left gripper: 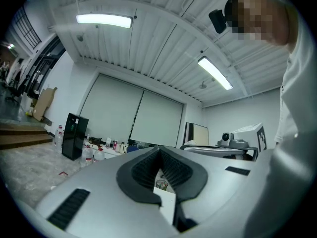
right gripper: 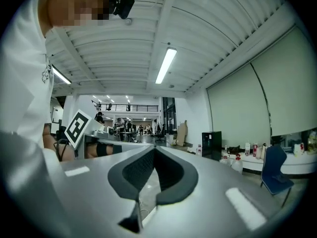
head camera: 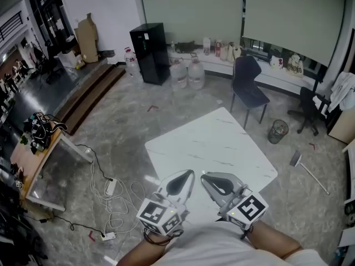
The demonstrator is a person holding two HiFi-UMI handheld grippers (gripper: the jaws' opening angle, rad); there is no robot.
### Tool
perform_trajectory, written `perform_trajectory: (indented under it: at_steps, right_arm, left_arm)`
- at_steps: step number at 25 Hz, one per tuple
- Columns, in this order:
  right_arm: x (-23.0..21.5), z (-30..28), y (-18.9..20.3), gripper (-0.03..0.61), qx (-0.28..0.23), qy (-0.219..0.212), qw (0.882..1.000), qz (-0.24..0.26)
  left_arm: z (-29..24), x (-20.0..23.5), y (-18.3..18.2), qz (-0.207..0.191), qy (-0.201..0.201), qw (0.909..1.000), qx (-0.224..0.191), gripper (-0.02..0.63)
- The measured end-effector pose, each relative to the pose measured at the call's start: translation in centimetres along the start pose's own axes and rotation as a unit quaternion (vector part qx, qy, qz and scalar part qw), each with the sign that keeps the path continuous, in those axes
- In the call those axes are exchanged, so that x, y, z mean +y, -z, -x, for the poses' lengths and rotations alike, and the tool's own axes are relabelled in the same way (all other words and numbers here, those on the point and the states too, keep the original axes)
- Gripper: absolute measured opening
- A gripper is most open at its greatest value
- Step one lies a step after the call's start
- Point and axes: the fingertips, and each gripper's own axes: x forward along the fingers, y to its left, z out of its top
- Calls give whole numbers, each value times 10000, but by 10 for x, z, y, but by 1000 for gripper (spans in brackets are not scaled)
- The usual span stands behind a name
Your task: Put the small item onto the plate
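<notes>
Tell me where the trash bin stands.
Head view, right side: the trash bin stands on the floor beside the dark chair, beyond the white table.

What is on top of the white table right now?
Nothing shows on the visible part of the white table; its marble top looks bare. Its near corner is covered by the left gripper and the right gripper, so that part cannot be checked.

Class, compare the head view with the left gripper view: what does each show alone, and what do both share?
Head view only: floor cables, a wooden desk. Left gripper view only: ceiling lights, the head camera. Both: black cabinet, water bottles, the left gripper, jaws together and empty.
</notes>
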Motion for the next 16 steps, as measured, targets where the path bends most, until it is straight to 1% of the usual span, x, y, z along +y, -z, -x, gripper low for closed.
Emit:
perform_trajectory:
  at_steps: [4, 8, 13, 16]
  right_arm:
    - [1, -2, -4, 2, -27, -12, 10000, 33]
    - [4, -3, -9, 2, 0, 0, 9998, 220]
    - [8, -3, -15, 2, -65, -4, 9999, 114]
    - [5, -2, -17, 2, -48, -16, 9998, 178]
  left_arm:
    - [0, 1, -3, 33, 7, 10000, -59, 6]
    - [0, 2, -7, 109, 48, 9999, -115, 5]
    - [2, 1, -10, 75, 36, 9999, -138, 6]
    - [1, 1, -14, 32, 25, 9999, -137, 5]
